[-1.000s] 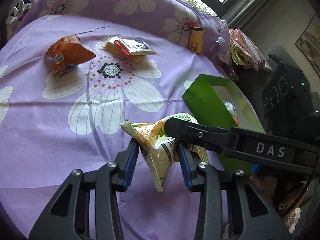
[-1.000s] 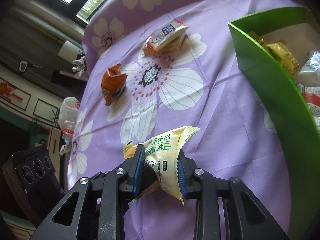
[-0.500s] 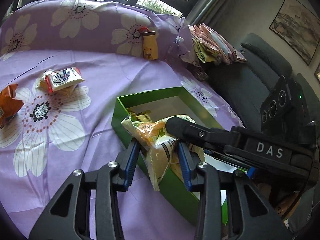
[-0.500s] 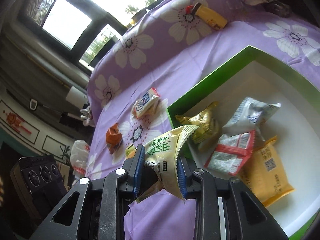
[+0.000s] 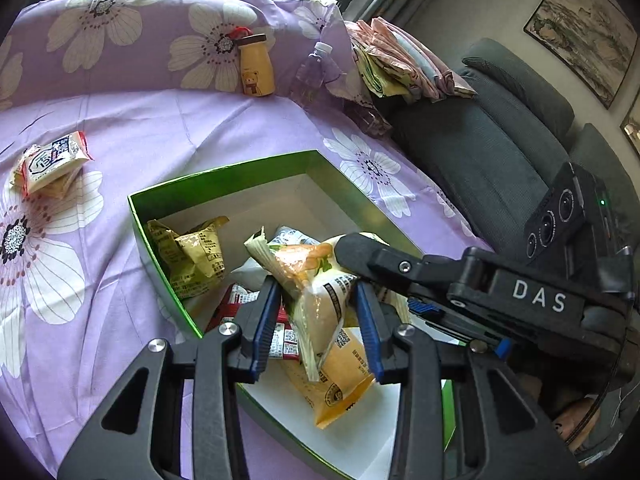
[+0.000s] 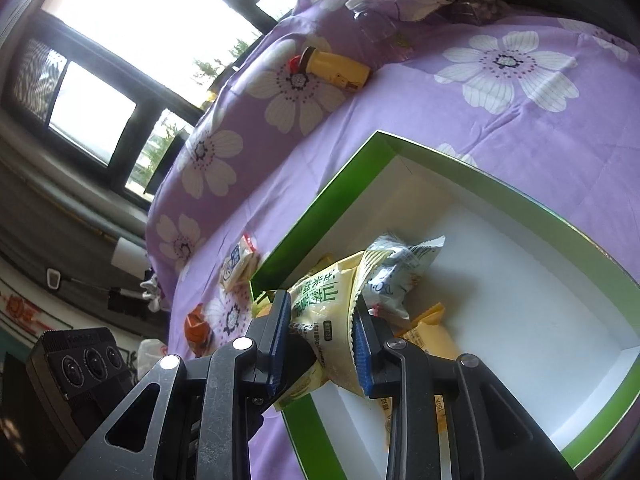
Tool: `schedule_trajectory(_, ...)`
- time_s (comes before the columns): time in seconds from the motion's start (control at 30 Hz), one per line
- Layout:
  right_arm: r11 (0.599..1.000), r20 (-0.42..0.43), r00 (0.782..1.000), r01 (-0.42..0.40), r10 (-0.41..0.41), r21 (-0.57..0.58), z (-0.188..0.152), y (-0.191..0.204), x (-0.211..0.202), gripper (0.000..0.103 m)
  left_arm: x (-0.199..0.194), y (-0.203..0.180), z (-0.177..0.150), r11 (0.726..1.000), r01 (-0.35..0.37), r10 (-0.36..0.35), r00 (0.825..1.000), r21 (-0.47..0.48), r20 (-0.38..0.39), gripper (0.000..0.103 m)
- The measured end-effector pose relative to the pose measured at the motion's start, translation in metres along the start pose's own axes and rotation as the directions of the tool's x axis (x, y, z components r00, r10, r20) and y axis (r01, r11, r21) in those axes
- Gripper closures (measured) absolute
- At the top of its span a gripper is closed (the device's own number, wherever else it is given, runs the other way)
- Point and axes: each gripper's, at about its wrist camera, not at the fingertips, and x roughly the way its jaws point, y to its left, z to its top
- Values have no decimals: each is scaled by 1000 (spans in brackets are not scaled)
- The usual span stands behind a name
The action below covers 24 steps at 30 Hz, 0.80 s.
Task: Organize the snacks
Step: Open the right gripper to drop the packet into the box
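Both your claws, left claw (image 5: 316,320) and right claw (image 6: 320,340), pinch one snack bag (image 5: 316,296) above the green box (image 5: 224,172) — four snacks inside, a packet pile (image 5: 50,166) and an orange bag (image 6: 196,326) left outside it.

Box's (image 6: 500,200) far half free

**Black Grippers, Blue Pads**

The left black plastic gripper (image 5: 316,320) has ribbed blue pads (image 5: 264,326) and silver screws. The right black plastic gripper (image 6: 320,340), lower centre, matches; its side reads "DAS" in white.
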Motion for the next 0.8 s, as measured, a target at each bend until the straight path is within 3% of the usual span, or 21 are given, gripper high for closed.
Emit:
schedule_trajectory(0.23,999,-17,1000,-1,1,47,1,-13,0,72,3,3,-2,1000,7,-7,1000,-10,-17,67)
schedule_trajectory(0.53,998,-5,998,56,-56,36,2,-11,-1,71,-21,5,-5,999,29,-29,999,-19,25,34)
schedule_trajectory(0.6,997,11,997,72,-72,11,1,-6,-3,63,-31,9,-5,999,31,-30,998,-29,47,25)
schedule_trajectory(0.67,996,29,996,84,-84,-6,1,-1,-4,41,-42,14,-7,999,20,-17,998,-42,58,15)
schedule_trajectory(0.73,997,48,996,77,-76,-17,0,3,-6,26,-52,21,-10,999,10,-7,998,-50,65,14)
schedule_trajectory(0.8,997,65,996,68,-66,-32,0,8,-7,21,-62,29,-13,999,-9,12,998,-53,64,13)
